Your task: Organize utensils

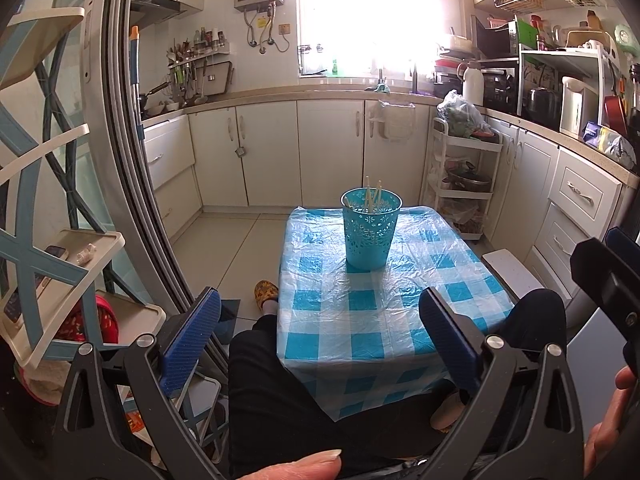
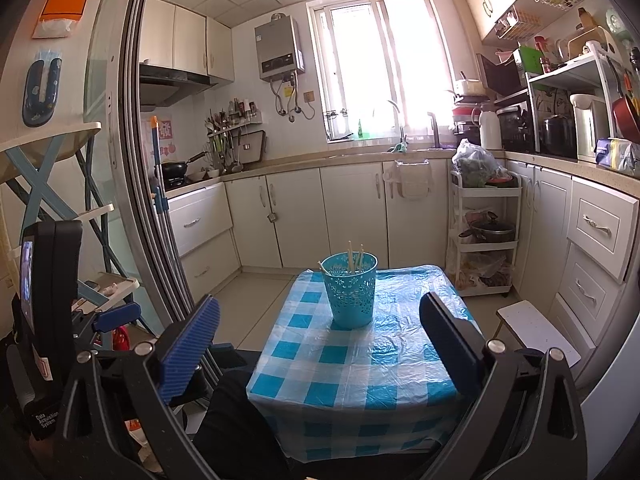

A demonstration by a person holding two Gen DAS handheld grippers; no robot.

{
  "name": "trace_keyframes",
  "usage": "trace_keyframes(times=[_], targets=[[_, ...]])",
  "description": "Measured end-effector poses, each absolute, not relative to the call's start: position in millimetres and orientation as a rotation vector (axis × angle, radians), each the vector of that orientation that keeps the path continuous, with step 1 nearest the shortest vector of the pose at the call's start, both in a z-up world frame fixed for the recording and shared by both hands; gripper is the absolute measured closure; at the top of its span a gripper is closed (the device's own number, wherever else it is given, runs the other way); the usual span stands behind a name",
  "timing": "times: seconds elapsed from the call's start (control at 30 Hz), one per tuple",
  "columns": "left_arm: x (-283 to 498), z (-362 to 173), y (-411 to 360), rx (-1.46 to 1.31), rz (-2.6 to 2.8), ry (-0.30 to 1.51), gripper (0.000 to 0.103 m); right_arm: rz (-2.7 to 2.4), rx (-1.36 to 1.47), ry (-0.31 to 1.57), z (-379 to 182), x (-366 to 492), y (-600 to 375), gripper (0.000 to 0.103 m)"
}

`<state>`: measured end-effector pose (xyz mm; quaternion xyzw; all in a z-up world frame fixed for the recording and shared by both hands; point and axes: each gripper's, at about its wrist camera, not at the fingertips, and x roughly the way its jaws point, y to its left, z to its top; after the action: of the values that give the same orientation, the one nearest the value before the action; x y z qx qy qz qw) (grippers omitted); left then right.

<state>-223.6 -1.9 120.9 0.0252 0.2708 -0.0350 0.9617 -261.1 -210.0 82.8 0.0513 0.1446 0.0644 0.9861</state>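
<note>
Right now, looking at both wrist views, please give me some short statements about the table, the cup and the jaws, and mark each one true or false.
1. The turquoise cup stands upright on the checkered table. True.
2. The cup is empty. False: several chopsticks stand in it.
3. The left gripper is open and holds nothing. True.
4. The right gripper is shut on a chopstick. False: its jaws are apart and empty.
5. Loose utensils lie on the tablecloth beside the cup. False: only the cup is seen on it.

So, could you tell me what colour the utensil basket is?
Turquoise basket, with a cut-out flower pattern; clearest in the left wrist view.
</note>
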Motion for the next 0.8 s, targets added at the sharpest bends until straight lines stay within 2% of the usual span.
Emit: trace_keyframes(times=[0.8], targets=[[-226.2, 122.7, -3.4, 0.053, -0.069, 0.543, 0.008, 0.129, 0.105, 0.288, 82.4, -261.8, -209.8, 0.007]])
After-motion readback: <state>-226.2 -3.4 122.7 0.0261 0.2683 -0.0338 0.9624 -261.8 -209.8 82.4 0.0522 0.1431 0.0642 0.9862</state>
